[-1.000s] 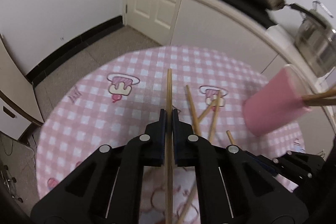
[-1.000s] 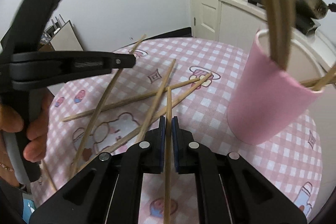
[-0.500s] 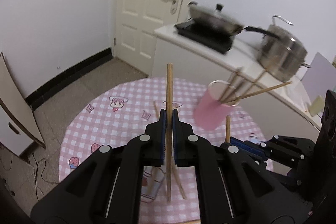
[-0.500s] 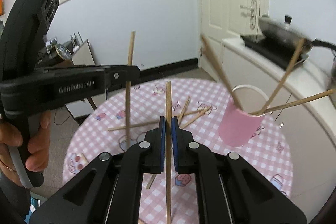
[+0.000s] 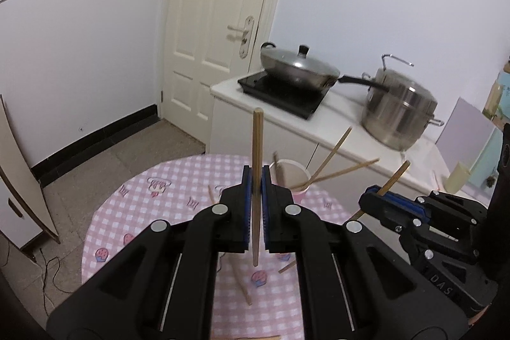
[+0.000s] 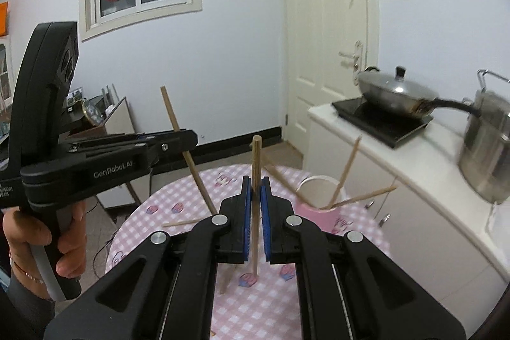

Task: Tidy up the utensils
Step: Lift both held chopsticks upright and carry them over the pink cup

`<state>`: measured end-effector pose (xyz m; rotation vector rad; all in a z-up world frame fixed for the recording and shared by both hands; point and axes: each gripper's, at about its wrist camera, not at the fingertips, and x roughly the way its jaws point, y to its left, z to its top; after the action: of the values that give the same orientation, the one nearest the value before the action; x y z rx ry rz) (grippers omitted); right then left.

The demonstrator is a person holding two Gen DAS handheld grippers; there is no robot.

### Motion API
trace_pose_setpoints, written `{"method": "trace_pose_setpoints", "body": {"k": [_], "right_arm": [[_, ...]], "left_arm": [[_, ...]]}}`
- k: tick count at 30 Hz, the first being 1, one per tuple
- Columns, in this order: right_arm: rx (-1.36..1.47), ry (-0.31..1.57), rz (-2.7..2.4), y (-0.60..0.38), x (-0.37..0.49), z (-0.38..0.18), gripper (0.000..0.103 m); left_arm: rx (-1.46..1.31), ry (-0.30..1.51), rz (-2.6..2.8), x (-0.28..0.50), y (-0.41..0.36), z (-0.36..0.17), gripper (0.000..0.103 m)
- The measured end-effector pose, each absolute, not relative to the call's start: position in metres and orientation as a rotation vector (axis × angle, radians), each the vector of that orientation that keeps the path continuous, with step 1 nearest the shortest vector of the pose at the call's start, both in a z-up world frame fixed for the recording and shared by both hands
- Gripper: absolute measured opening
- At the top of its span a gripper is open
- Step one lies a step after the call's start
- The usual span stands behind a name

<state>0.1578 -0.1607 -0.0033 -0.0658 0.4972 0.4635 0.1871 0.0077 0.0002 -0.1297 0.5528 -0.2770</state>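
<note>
My left claw [image 5: 256, 180] is black with blue pads [image 5: 245, 206] and round silver screws [image 5: 219, 208]. My right claw [image 6: 256, 184] looks the same. White letters say "GenRobot.AI" on the side. My bare hand [image 6: 60, 241] wears a thin bracelet [image 6: 27, 273].

Left gripper [image 5: 256, 180] clamps upright chopstick [image 5: 257, 148] above table [image 5: 134, 206].

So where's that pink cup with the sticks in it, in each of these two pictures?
Left wrist view: the pink cup sits just right of centre, partly hidden behind the left gripper.
Right wrist view: the pink cup is right of centre, beside the right gripper.
Shared landmark: the lidded wok on the counter behind the cup, near the white door.
</note>
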Motion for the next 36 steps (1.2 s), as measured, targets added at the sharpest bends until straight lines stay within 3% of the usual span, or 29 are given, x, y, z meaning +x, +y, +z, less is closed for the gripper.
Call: {"method": "trace_pose_setpoints", "body": {"k": [21,36], "right_arm": [[-0.048,0.328,0.323,-0.217,0.215,0.047,0.005],[0.036,0.324,0.314,-0.243,0.263,0.024,0.005]], "left_arm": [[-0.208,0.356,-0.272,0.227,-0.059,0.058,0.006],[-0.186,0.362,-0.195,0.279,-0.085,0.026,0.006]]}}
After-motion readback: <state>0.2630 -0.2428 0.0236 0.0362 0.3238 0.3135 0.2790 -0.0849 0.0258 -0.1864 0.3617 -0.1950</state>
